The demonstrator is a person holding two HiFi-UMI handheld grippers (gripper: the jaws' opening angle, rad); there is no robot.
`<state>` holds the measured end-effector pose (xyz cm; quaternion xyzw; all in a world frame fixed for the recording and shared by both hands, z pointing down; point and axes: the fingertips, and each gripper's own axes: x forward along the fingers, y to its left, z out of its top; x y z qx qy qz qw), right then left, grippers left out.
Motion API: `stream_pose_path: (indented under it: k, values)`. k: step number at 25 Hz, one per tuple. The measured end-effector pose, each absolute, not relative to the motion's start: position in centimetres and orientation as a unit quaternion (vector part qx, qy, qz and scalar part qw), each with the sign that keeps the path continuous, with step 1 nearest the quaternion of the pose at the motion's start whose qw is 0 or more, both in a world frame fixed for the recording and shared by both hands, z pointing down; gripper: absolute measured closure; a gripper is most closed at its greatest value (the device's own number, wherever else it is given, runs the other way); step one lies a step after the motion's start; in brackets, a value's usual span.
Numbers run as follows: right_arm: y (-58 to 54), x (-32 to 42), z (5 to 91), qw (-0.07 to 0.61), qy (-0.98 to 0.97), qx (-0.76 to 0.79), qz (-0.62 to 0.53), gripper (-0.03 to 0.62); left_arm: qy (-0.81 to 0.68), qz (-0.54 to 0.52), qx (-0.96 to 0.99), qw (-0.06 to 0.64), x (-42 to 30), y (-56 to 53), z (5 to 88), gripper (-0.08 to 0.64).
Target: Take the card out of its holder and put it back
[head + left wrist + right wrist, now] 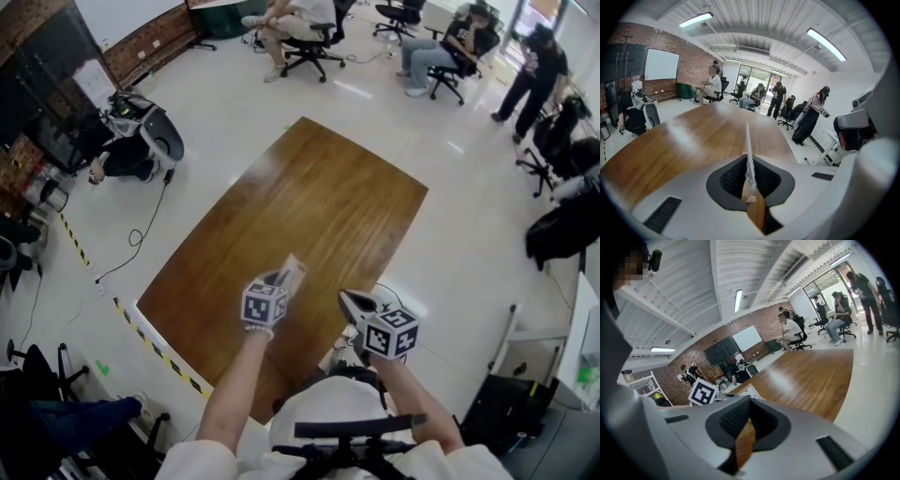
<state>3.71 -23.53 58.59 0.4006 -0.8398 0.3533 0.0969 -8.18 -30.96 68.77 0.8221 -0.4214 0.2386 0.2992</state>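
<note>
Left tool (279, 280) clamped on the card holder (748, 157) over the table (309, 202).
The thin, clear card holder stands edge-on between the left tool's pressed jaws, above the wooden table's near end. The right tool (350, 302) hangs just beside it, jaws together on nothing.

The table (309, 206) occupies the centre. The left gripper (281, 279) sits over the table's 6 o'clock edge, with the card holder (293, 269) clamped between its jaws. The right gripper (349, 300) is near, at 4 o'clock of the left gripper. Seated persons (300, 28) are beyond the table, at 12 o'clock.
</note>
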Motion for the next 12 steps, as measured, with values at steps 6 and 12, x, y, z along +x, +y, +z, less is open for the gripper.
stream_pose_path:
  k: [6, 12]
  values:
    - [-23.5, 4.0, 58.7, 0.094, -0.841, 0.397, 0.355, 0.595, -0.430, 0.230, 0.824, 0.290, -8.0, -30.8, 67.4, 0.545]
    - [-23.4, 4.1, 58.4, 0.090, -0.845, 0.391, 0.355, 0.595, -0.440, 0.221, 0.827, 0.273, -8.3, -30.9, 64.2, 0.545]
